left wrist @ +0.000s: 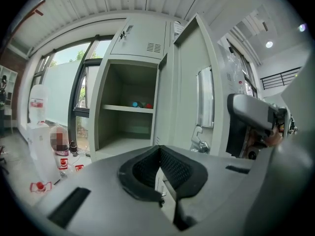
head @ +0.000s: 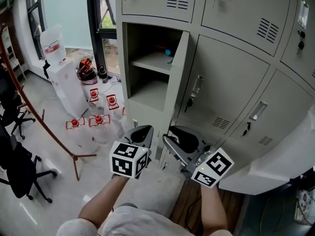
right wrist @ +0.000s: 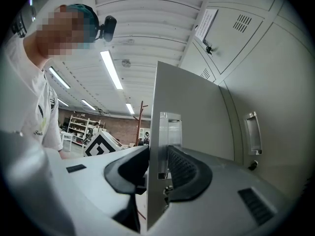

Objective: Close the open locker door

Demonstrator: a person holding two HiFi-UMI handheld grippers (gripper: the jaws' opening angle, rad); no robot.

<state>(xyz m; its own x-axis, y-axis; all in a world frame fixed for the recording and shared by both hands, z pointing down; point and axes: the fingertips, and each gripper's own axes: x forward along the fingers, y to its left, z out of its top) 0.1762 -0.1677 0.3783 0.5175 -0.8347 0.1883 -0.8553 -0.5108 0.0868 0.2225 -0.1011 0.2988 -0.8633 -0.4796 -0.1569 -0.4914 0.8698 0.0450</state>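
The open locker door (head: 178, 77) stands out from its grey locker (head: 147, 63), hinged on the right. In the right gripper view the door's edge (right wrist: 157, 132) with its latch plate stands between the pads of my right gripper (right wrist: 158, 166). The jaws sit astride it without visibly pressing. In the head view that right gripper (head: 174, 134) is low at the door's bottom edge. My left gripper (head: 140, 132) hovers just left of it, in front of the open compartment. Its pads (left wrist: 170, 163) meet at the tips with nothing between them. The door (left wrist: 189, 92) rises ahead of it.
A shelf inside the locker carries small blue and red items (left wrist: 139, 104). Shut locker doors (head: 231, 87) fill the right side. A water dispenser (head: 61, 77), bottles on the floor (head: 98, 117), a coat stand (head: 44, 122) and office chairs (head: 15, 171) stand to the left.
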